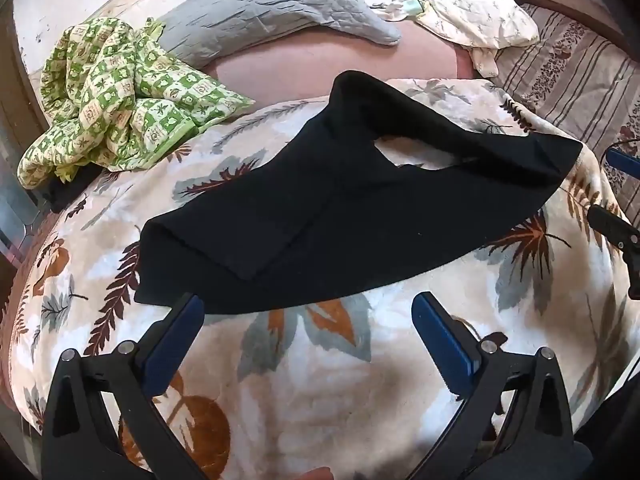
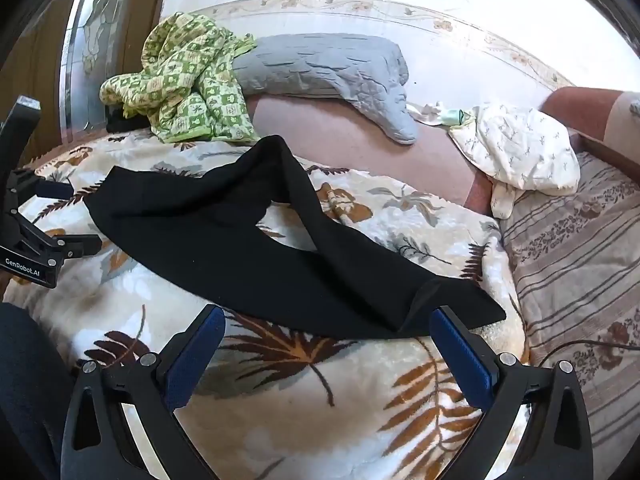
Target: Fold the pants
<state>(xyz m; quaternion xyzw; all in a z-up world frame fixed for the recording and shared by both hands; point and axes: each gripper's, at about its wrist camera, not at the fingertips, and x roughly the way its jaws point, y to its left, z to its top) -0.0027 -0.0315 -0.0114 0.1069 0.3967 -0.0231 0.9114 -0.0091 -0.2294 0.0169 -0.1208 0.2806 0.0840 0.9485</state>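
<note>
On the leaf-print blanket [image 1: 280, 380], black pants [image 1: 340, 216] lie just ahead of the left claw [image 1: 308, 304] and right claw [image 2: 328, 316], both spread wide and empty.

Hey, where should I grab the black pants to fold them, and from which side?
Probably take the black pants at the two ends of the near edge, coming in low from the near side. The left tongs sit open by the left end, the right tongs open by the right end. That edge lies flat on the leaf-print blanket, and the fabric is already doubled over.
</note>
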